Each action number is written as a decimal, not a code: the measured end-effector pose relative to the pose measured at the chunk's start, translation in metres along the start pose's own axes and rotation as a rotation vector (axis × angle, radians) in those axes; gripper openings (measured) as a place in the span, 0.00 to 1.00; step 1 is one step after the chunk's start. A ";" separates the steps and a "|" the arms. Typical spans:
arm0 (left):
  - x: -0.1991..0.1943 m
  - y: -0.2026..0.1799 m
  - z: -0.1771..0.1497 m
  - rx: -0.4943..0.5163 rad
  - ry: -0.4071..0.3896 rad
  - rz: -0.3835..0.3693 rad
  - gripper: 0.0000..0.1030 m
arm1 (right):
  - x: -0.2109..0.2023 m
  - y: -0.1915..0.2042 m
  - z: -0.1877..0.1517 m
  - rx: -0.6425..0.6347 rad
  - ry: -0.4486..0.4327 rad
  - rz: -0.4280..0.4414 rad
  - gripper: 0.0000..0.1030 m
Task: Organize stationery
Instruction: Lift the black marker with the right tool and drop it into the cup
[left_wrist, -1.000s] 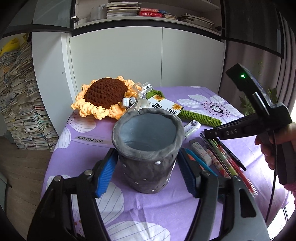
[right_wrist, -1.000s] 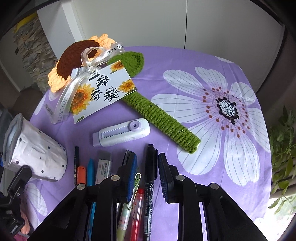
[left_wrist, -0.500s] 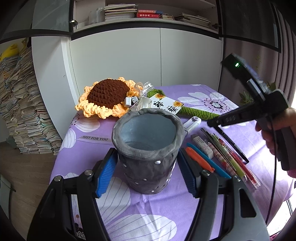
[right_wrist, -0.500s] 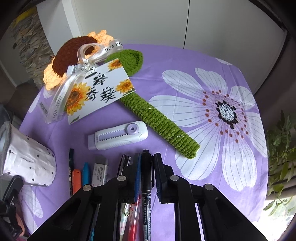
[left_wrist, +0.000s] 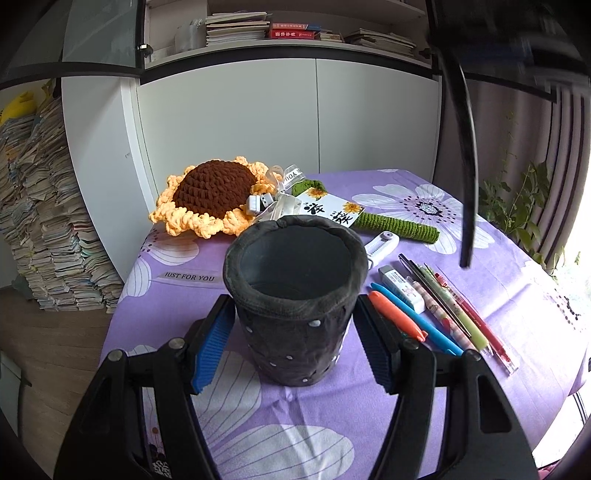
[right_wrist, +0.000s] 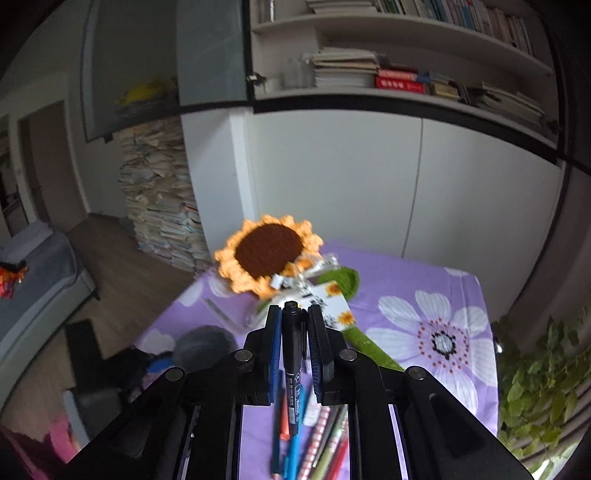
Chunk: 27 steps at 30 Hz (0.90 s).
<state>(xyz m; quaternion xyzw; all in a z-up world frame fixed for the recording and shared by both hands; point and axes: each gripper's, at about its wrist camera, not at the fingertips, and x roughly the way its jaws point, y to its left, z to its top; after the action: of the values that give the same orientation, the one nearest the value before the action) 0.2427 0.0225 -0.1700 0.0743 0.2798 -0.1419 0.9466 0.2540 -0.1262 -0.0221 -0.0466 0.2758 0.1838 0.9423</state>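
The right gripper (right_wrist: 291, 354) is clamping a black marker (right_wrist: 292, 350) between its blue pads and carrying it in the air above the table, so this first pen is judged to be on its way to the holder; in the left wrist view the marker (left_wrist: 466, 177) is hanging as a dark blurred bar at the upper right. The left gripper (left_wrist: 295, 343) is standing spread wide around the grey dotted pen holder (left_wrist: 295, 295), its pads just beside the wall, and contact cannot be told. The holder is looking empty inside, so nearly all the sorting is left: an orange pen (left_wrist: 397, 314), a blue pen (left_wrist: 413, 317), a white eraser (left_wrist: 402, 288), and a few more pens, green (left_wrist: 458, 314) and red (left_wrist: 476, 325) among them, are lying in a row to the right of the holder, with a white correction tape (left_wrist: 382, 245) farther back. The table is wearing a purple flowered cloth (left_wrist: 517, 295), a crocheted sunflower (left_wrist: 214, 192) with a tag is lying at the far side, and beyond it white cabinets (left_wrist: 288, 118), book shelves and stacked papers at the left are filling the room
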 end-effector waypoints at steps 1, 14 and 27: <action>0.000 -0.002 0.000 0.008 -0.002 0.004 0.64 | -0.005 0.006 0.006 -0.008 -0.029 0.029 0.15; -0.001 0.002 -0.003 0.022 -0.003 -0.004 0.64 | 0.048 0.033 0.017 0.019 -0.055 0.232 0.15; 0.001 0.002 -0.002 0.012 -0.008 -0.006 0.64 | 0.072 0.034 -0.013 -0.033 0.032 0.219 0.15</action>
<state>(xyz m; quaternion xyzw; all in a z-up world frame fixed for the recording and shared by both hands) 0.2431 0.0251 -0.1723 0.0783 0.2753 -0.1469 0.9468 0.2911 -0.0739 -0.0710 -0.0343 0.2914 0.2895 0.9111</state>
